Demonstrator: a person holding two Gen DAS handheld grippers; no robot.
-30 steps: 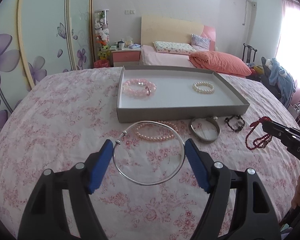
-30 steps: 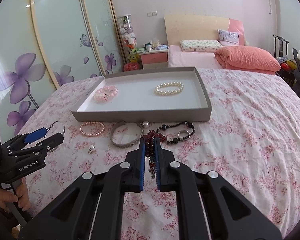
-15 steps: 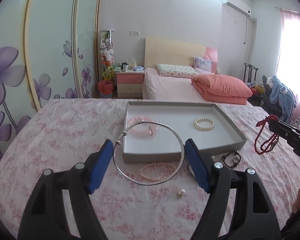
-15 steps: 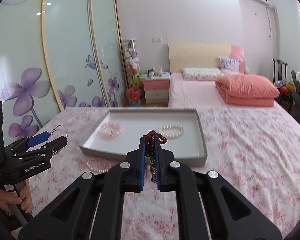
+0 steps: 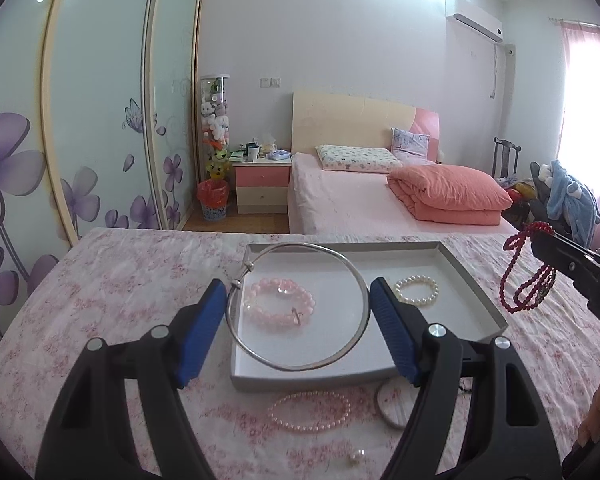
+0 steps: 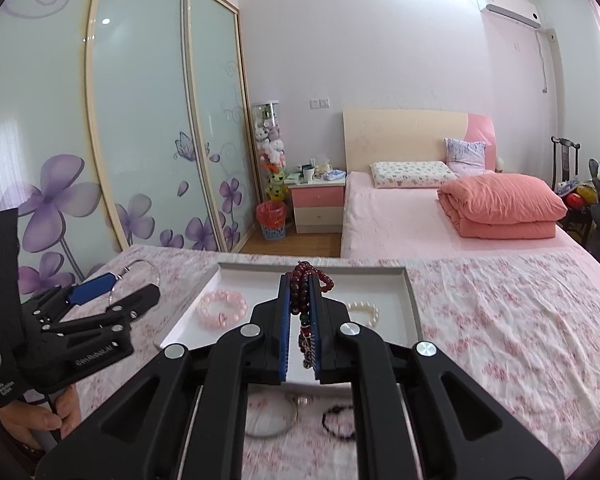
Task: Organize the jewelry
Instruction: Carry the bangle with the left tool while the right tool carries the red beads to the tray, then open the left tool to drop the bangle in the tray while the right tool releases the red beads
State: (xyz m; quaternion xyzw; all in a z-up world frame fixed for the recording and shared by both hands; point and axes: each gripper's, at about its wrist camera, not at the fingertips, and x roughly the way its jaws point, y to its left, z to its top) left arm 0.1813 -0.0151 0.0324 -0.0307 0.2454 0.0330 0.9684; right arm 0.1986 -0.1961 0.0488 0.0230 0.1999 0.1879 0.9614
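Above the tray (image 5: 472, 276), left gripper (image 5: 298, 306) spans a silver bangle (image 5: 356, 276); right gripper (image 6: 300, 312) pinches red beads (image 6: 300, 300).

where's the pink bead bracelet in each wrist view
Left wrist: pink bead bracelet at centre, in the tray's left half, seen through the silver bangle.
Right wrist: pink bead bracelet left of centre, left of the right gripper.
Shared landmark: the grey tray.

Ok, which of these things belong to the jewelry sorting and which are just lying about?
Job: grey tray, pink bead bracelet, white pearl bracelet, silver bangle, red bead necklace, pink pearl strand, loose pearl.
Lying about: folded quilt, pillow, nightstand, red bin.
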